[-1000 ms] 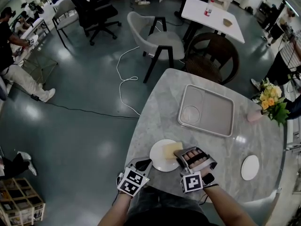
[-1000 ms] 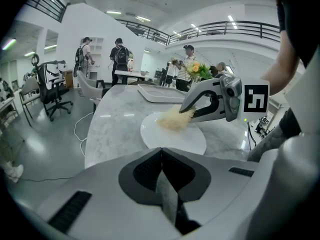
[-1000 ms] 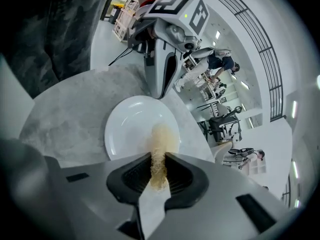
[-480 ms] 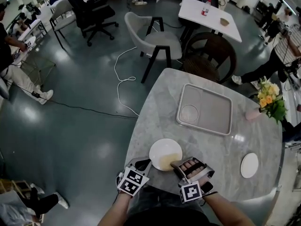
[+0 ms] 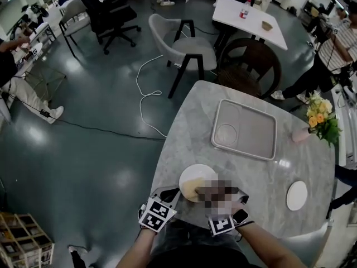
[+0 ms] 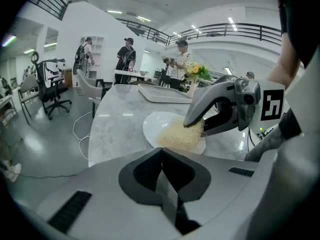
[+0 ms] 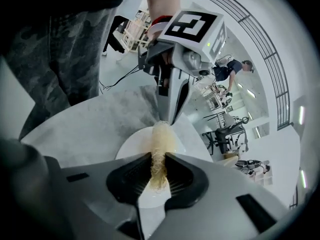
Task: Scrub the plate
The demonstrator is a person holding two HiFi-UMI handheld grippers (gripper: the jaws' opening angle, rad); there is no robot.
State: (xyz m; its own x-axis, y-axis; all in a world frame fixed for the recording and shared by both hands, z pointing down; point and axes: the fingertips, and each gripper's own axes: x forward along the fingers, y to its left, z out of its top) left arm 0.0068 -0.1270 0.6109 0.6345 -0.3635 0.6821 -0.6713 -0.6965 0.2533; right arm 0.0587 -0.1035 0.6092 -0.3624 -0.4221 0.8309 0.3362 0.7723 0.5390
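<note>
A white plate [image 5: 198, 173] lies near the front edge of the marble table [image 5: 184, 138]. My right gripper [image 5: 204, 194] is shut on a yellowish fibrous scrubber [image 5: 193, 190], which presses on the plate's near half; a mosaic patch covers most of this gripper in the head view. In the right gripper view the scrubber [image 7: 159, 149] runs between the jaws of the right gripper [image 7: 158, 166] onto the plate [image 7: 131, 150]. My left gripper [image 5: 169, 194] rests at the plate's left rim, shut, with nothing seen in it. In its own view, the left gripper [image 6: 162, 171] faces the plate [image 6: 159, 124].
A grey tray [image 5: 244, 129] lies further back on the table. A small white plate [image 5: 295, 196] sits at the right, and a vase of flowers [image 5: 321, 119] stands at the far right edge. Chairs [image 5: 184, 49] stand beyond the table, and a cable lies on the floor.
My right gripper has dragged the scrubber leftward and nearer, from the plate's right side to its near half. The left gripper has stayed in place.
</note>
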